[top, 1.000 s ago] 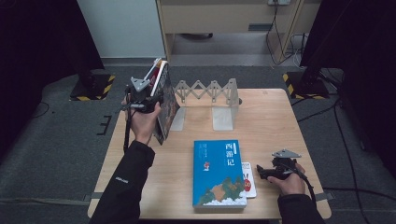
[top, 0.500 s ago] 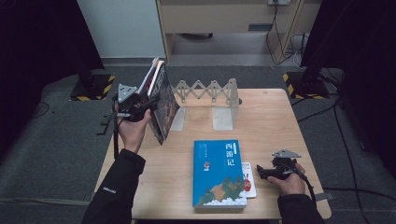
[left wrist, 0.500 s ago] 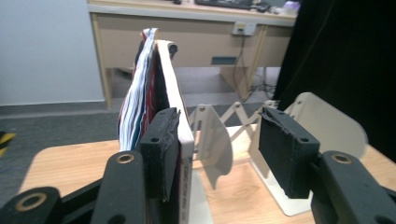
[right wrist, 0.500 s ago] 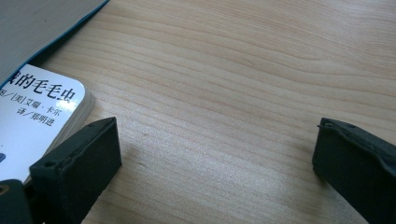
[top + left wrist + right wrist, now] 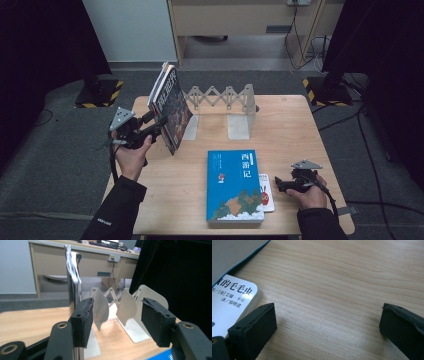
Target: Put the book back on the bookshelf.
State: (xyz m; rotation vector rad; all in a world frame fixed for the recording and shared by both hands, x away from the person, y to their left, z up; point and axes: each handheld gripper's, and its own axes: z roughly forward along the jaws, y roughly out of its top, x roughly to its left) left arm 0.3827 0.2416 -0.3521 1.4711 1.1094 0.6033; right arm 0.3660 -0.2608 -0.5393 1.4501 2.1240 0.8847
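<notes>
Although one dark-covered book [image 5: 171,111] stands tilted at the left end of the folding book rack [image 5: 225,107], far on the bench [image 5: 310,130], the shelving looks barely begun. The left gripper [image 5: 150,124], jaws spread, sits just beside that book. The blue book [image 5: 234,185] and a small white book [image 5: 267,192] lie flat, near. The right gripper [image 5: 281,184] rests spread beside them. The white book is largely hidden, and the standing book's cover is blurred.

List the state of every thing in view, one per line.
Dark book: standing tilted against the rack's left end.
Rack: stretched out, upright.
Blue book: flat, closed.
White book: flat, partly under the blue book.
Left gripper: open.
Right gripper: open, holding nothing.
</notes>
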